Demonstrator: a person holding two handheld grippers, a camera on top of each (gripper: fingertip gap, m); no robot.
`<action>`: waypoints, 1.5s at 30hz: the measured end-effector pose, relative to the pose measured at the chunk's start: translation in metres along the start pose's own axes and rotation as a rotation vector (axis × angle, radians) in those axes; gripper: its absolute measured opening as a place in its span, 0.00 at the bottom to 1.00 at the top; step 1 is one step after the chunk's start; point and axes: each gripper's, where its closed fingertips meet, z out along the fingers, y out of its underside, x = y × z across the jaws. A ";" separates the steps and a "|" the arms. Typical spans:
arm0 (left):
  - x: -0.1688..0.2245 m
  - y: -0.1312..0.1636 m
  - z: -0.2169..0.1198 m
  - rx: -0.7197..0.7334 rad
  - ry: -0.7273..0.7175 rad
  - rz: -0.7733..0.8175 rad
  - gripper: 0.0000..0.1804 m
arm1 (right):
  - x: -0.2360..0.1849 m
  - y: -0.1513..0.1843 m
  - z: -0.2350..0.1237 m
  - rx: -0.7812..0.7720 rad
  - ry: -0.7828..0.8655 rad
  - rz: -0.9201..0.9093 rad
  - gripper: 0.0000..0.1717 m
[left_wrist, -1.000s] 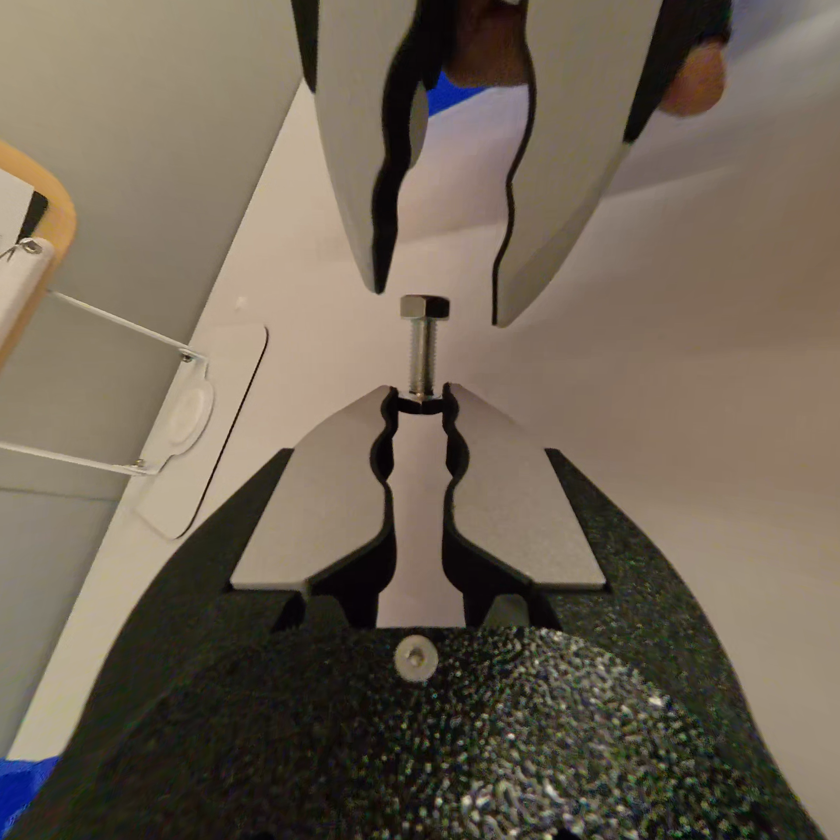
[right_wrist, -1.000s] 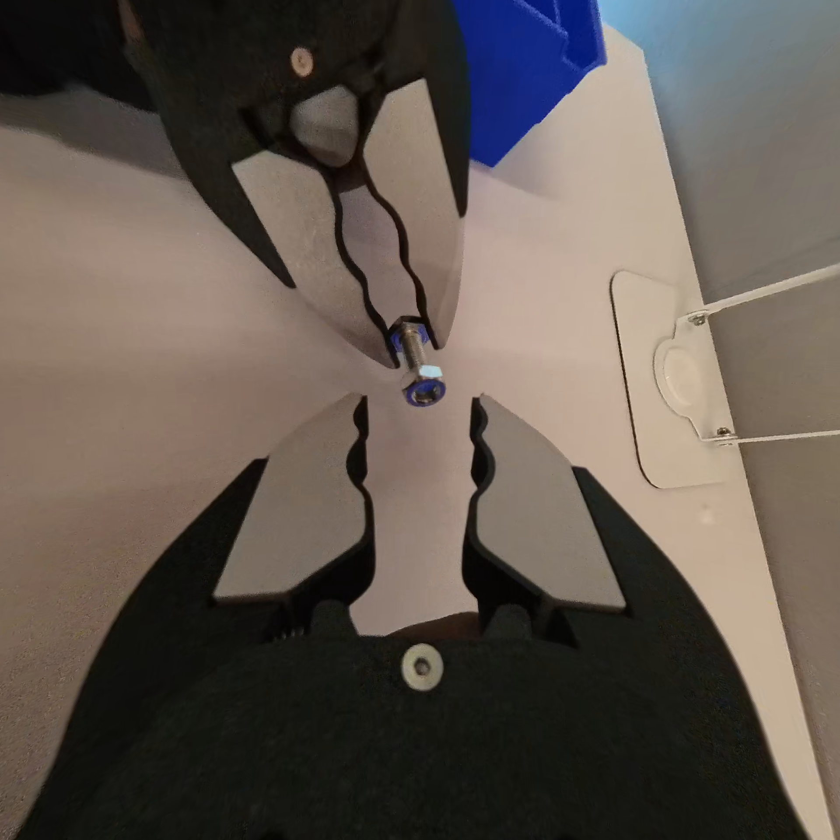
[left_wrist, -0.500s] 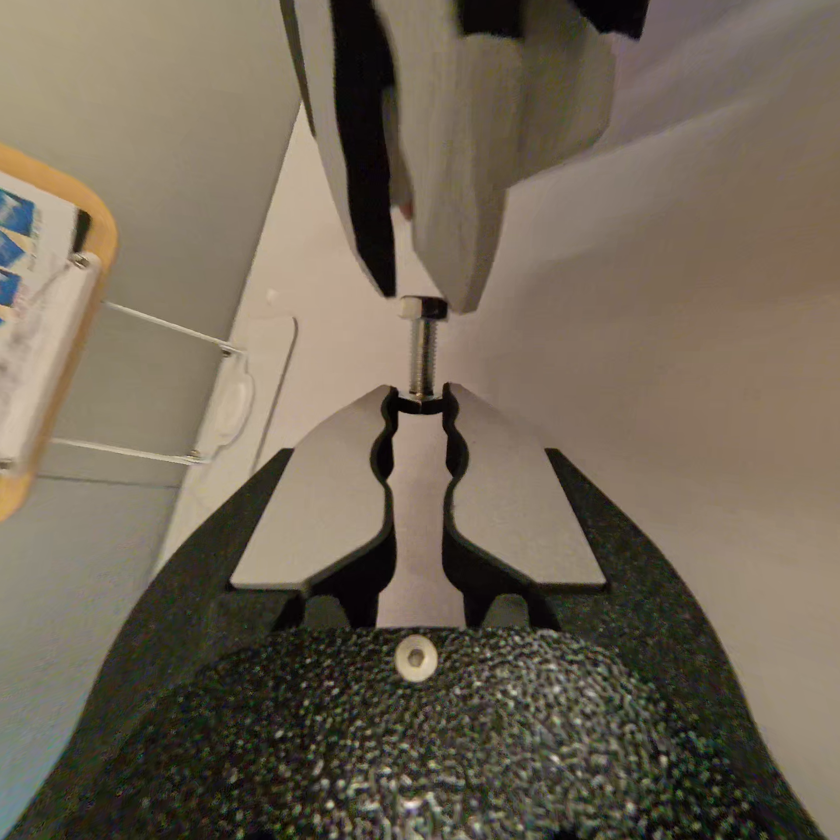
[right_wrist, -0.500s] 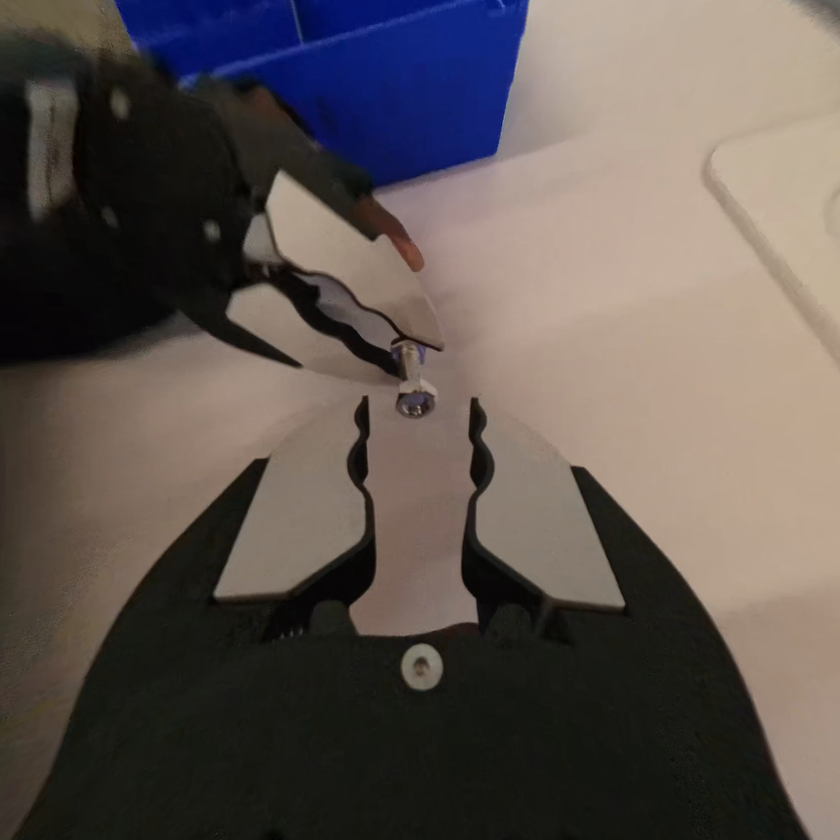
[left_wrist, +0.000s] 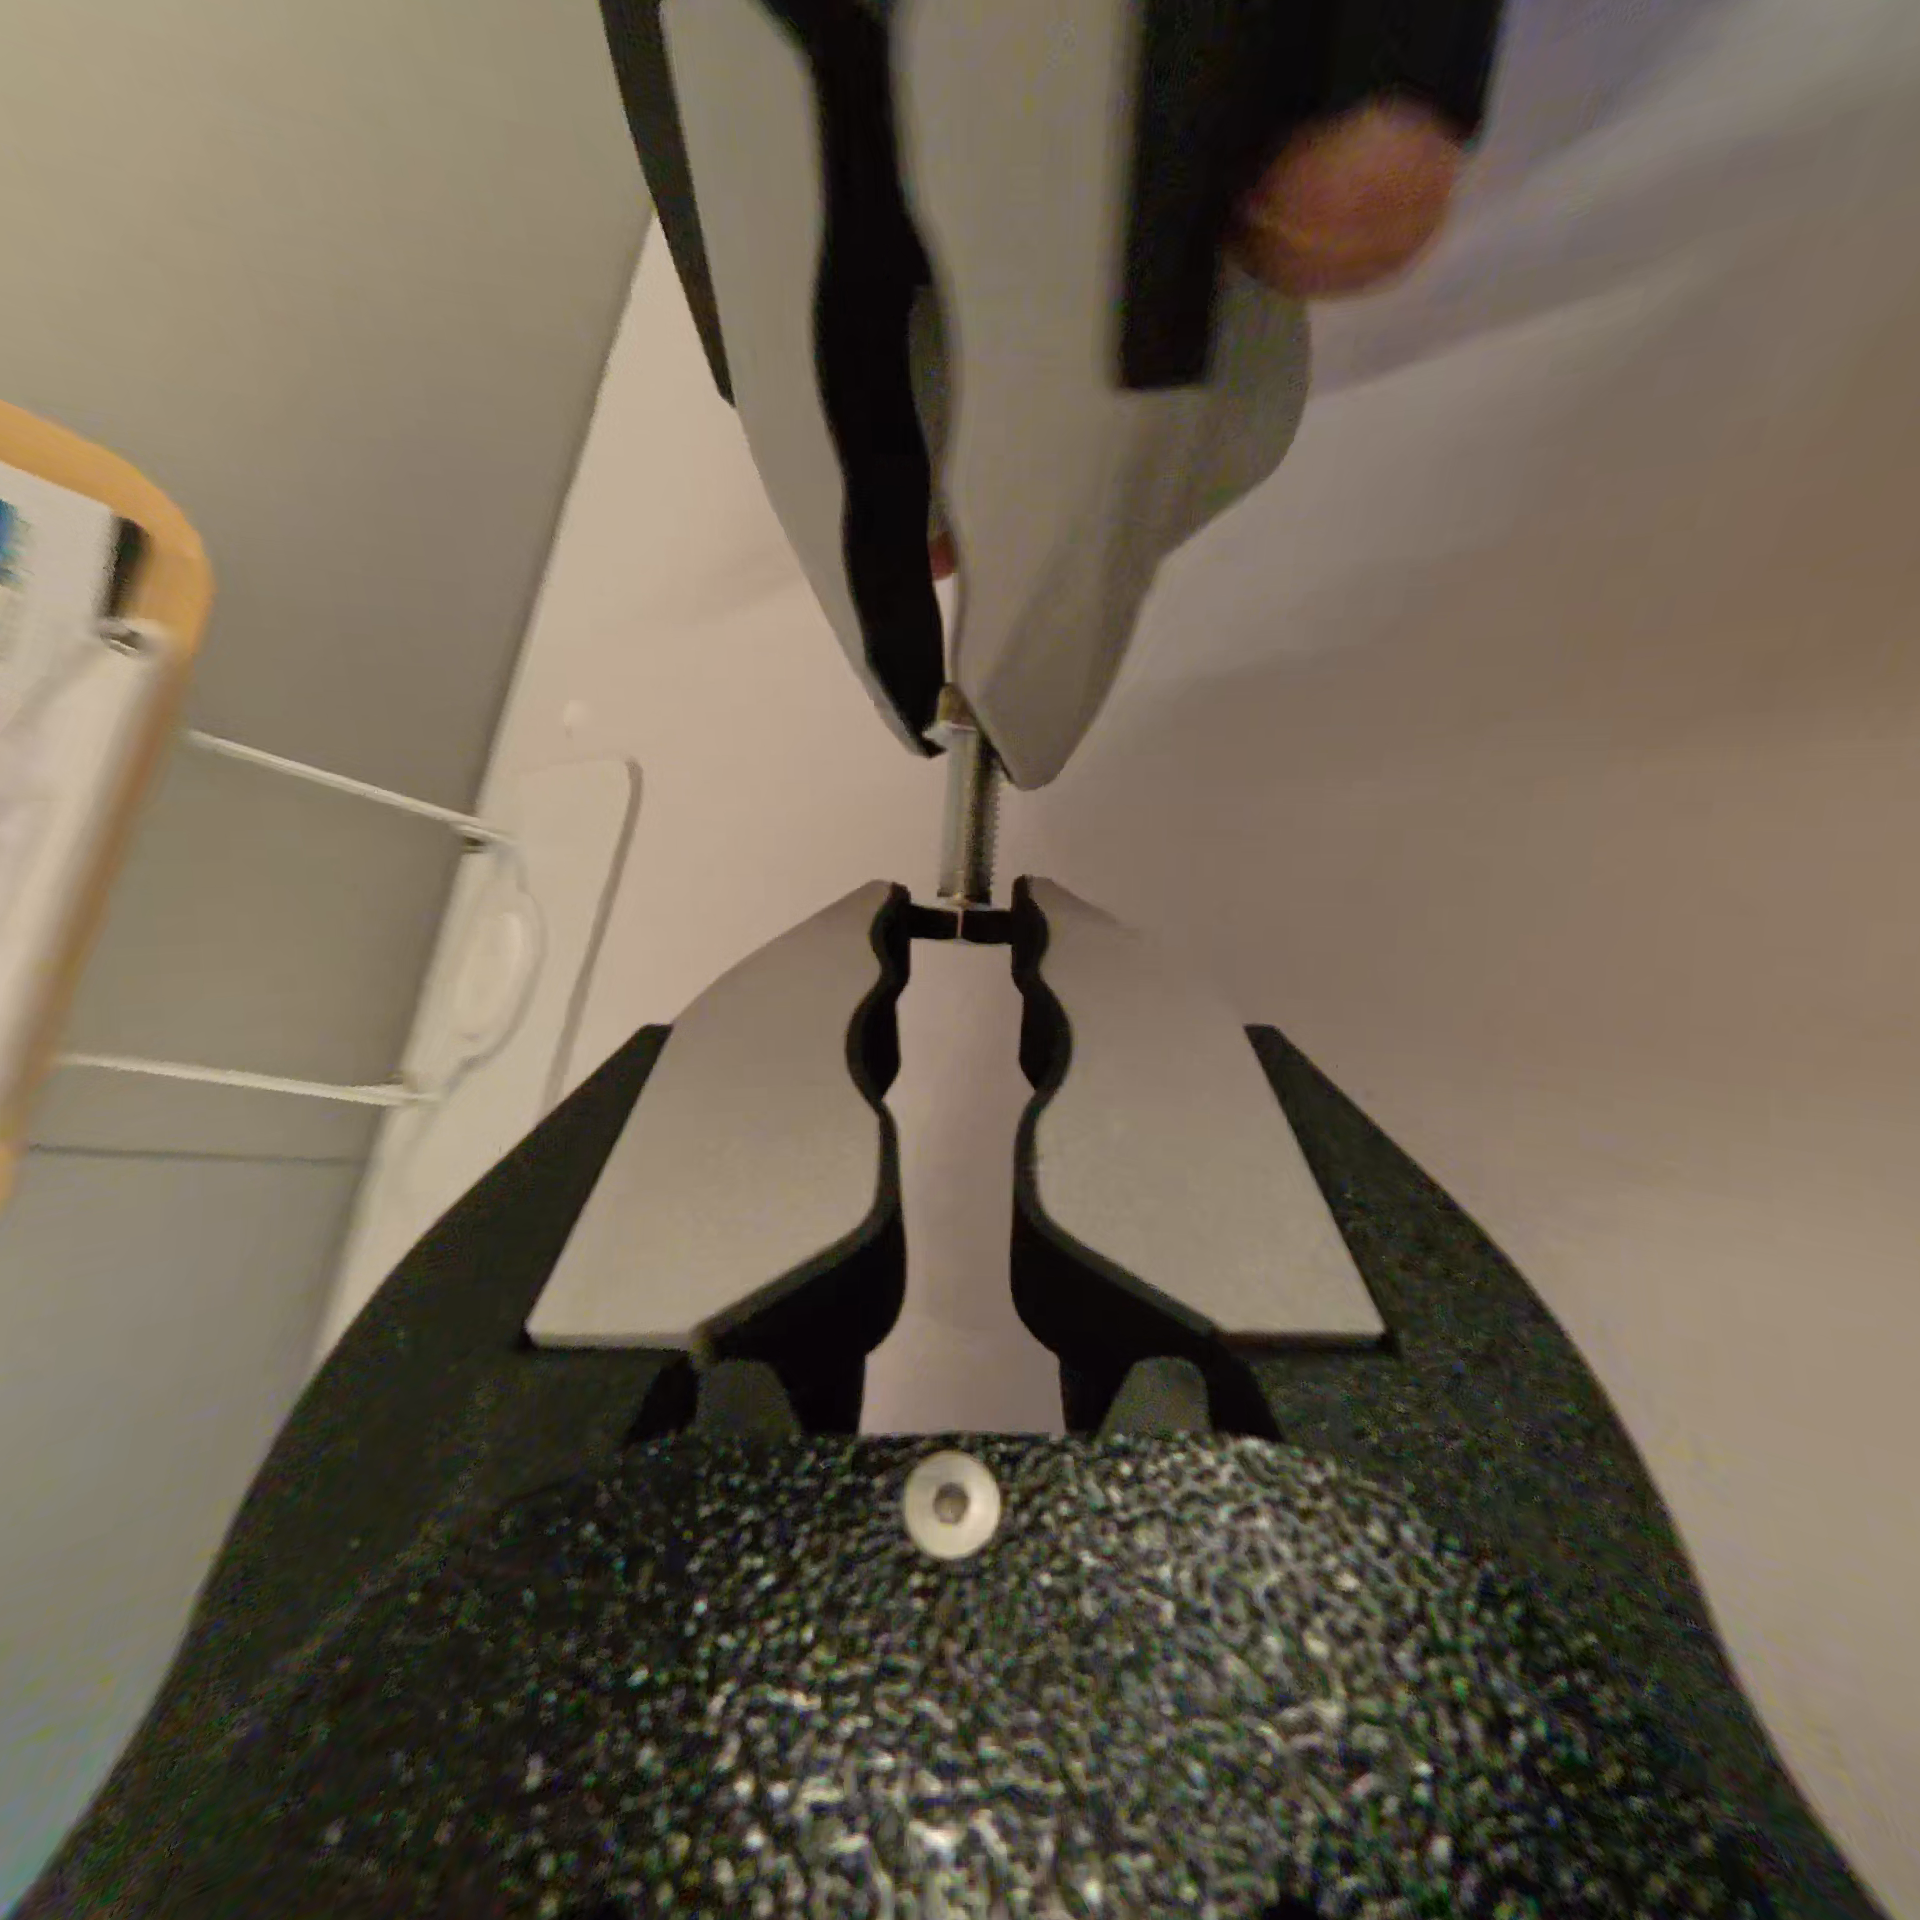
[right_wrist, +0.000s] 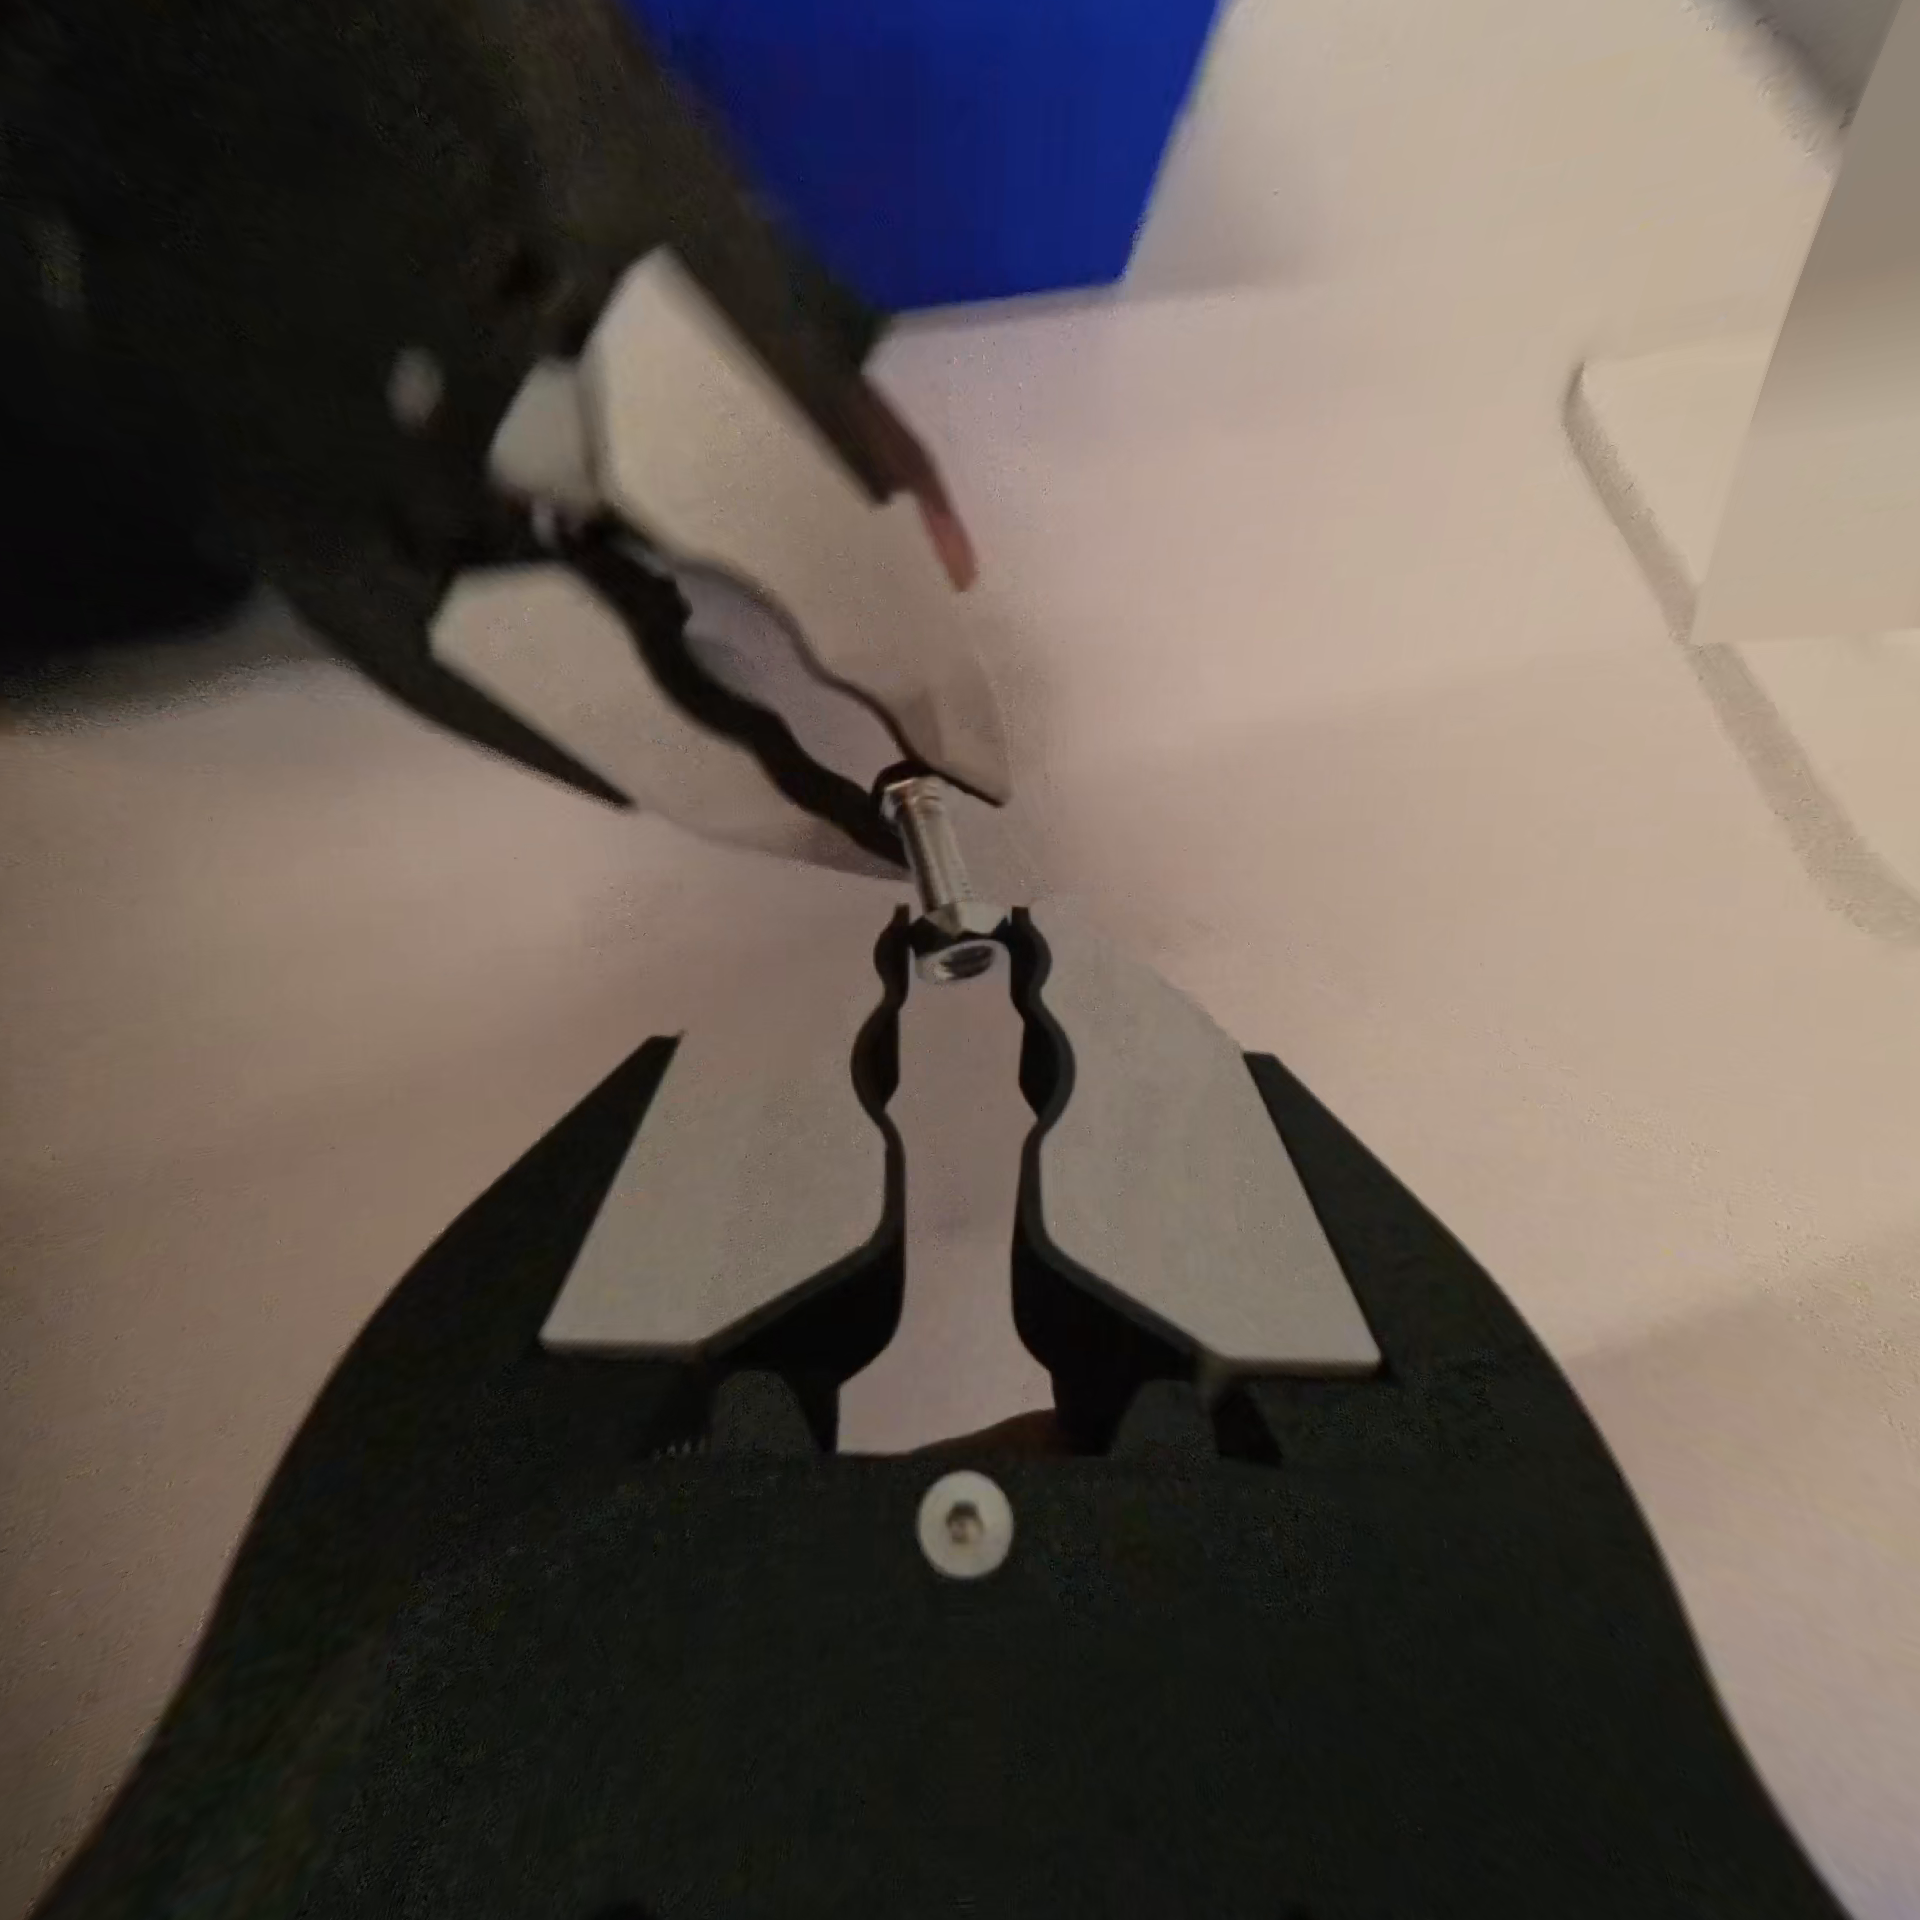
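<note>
Both grippers are clamping one small steel bolt (right_wrist: 937, 860) midair: left gripper (left_wrist: 961, 920) pinching the nut end, right gripper (right_wrist: 961, 940) squeezing the hex nut (right_wrist: 958, 948). Probably light, rigid and slippery, so the flats look grippiest.

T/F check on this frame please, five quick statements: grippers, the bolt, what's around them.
1. The left gripper grips one end of the silver threaded metal bolt. True.
2. The right gripper has its jaws wide open, clear of the bolt. False: its jaws are closed on the bolt's hex head.
3. The bolt lies flat on the white tabletop. False: it is held in the air between the two grippers.
4. A blue plastic bin sits behind the left gripper in the right wrist view. True.
5. A red bin stands by the wall. False: none is visible.
</note>
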 end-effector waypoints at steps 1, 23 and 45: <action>-0.002 0.002 0.000 -0.029 -0.040 0.073 0.10 | 0.000 0.000 0.001 0.007 -0.061 0.172 0.10; 0.005 -0.001 -0.004 0.004 0.058 -0.001 0.10 | -0.008 0.001 0.001 0.000 -0.020 -0.068 0.11; 0.013 -0.006 -0.004 0.000 0.102 -0.017 0.10 | -0.010 0.007 -0.003 0.044 0.006 -0.076 0.11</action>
